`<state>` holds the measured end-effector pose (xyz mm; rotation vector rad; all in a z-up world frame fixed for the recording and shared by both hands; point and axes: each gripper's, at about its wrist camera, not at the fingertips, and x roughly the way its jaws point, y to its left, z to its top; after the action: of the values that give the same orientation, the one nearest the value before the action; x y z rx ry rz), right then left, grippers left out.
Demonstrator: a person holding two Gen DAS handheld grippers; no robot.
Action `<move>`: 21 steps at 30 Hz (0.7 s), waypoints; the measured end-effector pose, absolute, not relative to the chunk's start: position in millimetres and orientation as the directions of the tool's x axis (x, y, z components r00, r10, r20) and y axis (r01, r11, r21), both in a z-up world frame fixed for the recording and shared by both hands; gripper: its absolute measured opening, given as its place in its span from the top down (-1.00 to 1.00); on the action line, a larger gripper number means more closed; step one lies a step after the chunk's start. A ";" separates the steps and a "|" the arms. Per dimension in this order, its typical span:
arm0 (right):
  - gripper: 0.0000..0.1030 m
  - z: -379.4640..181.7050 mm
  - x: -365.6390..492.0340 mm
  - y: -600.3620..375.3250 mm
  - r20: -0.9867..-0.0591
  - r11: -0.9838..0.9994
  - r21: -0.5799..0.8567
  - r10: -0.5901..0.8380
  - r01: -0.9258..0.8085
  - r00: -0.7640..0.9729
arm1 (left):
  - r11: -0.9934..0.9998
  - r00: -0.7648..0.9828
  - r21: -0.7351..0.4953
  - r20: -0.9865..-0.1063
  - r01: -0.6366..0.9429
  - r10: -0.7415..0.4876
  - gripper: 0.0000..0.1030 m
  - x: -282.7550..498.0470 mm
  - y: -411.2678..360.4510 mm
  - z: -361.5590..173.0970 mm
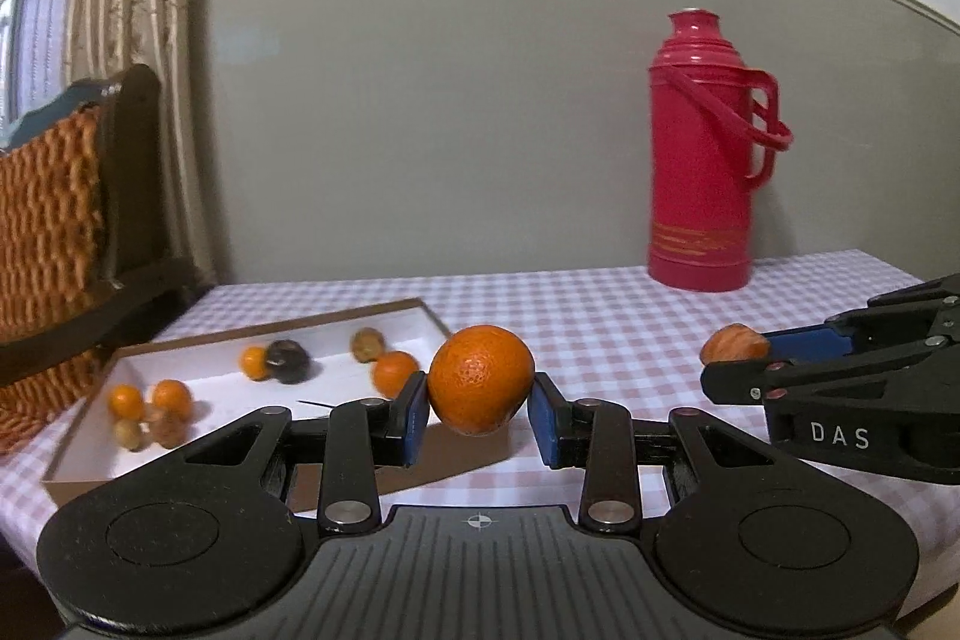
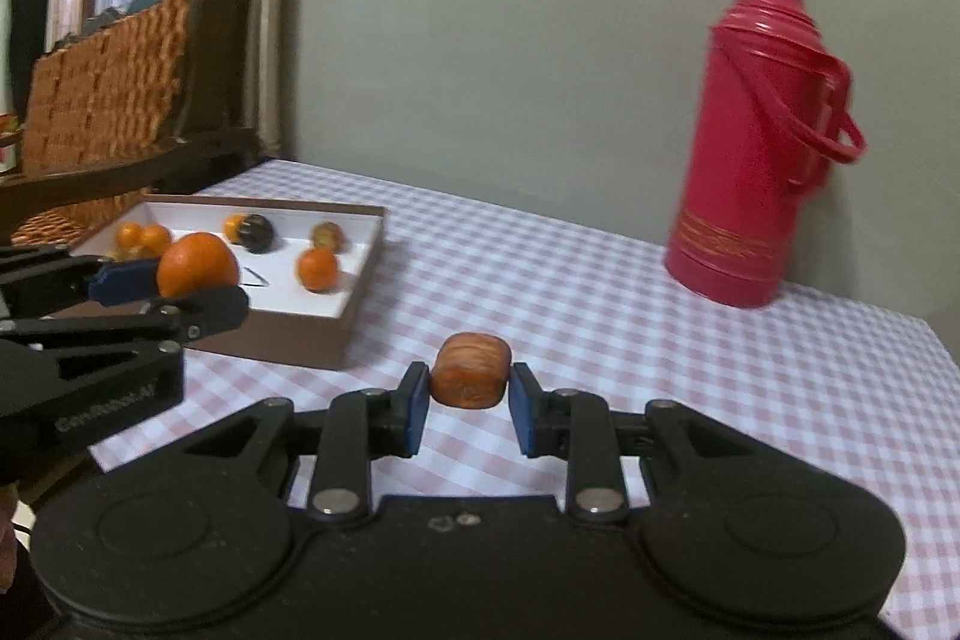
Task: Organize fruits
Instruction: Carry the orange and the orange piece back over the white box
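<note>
Clamped between the blue pads of the left gripper (image 1: 480, 394): a mandarin orange (image 1: 481, 379), lifted clear of the checked counter (image 1: 600, 328), just off the near right corner of the shallow cardboard box (image 1: 84, 478). Jaws pinching the fruit at its sides, pointing forward and slightly downward toward the box edge. Seen from the right wrist view as well, the same mandarin (image 2: 197, 263) poking out above the left gripper's black frame, in front of the box.

Pinched in the right gripper (image 2: 471, 388): a small brownish-orange, ridged fruit (image 2: 471, 378), kind hard to tell, also held off the counter. Jaws nearly closed on it, tilted downward over open gingham cloth, to the right of the box and beside the left gripper.

Inside the box, on its white floor: several small oranges (image 1: 394, 371), one dark round fruit (image 1: 288, 360) and a few brownish ones (image 1: 367, 343), loosely scattered.

Farther back, near the wall: red thermos flask (image 1: 702, 160), upright on the counter. Off the left edge: wicker chair (image 1: 48, 220).
</note>
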<state>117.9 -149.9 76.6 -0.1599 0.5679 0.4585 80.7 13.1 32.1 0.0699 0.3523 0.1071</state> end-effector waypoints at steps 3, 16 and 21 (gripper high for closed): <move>0.62 79.0 115.2 -137.4 -0.541 0.873 -0.012 0.404 -0.488 0.737 | 0.989 0.932 0.088 -0.334 -0.117 0.140 0.30 78.0 22.4 33.9; 0.62 85.3 106.1 -85.3 -0.506 0.808 0.010 0.512 -0.589 0.694 | 0.967 0.912 0.082 -0.322 -0.240 0.253 0.30 62.8 71.1 36.0; 0.62 86.3 102.0 -68.0 -0.502 0.787 0.009 0.537 -0.617 0.678 | 0.955 0.902 0.071 -0.314 -0.288 0.296 0.30 54.3 90.9 37.4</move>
<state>102.0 -68.0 86.3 -0.1663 0.5097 0.6512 54.3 90.9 37.4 0.0225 0.3280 0.3019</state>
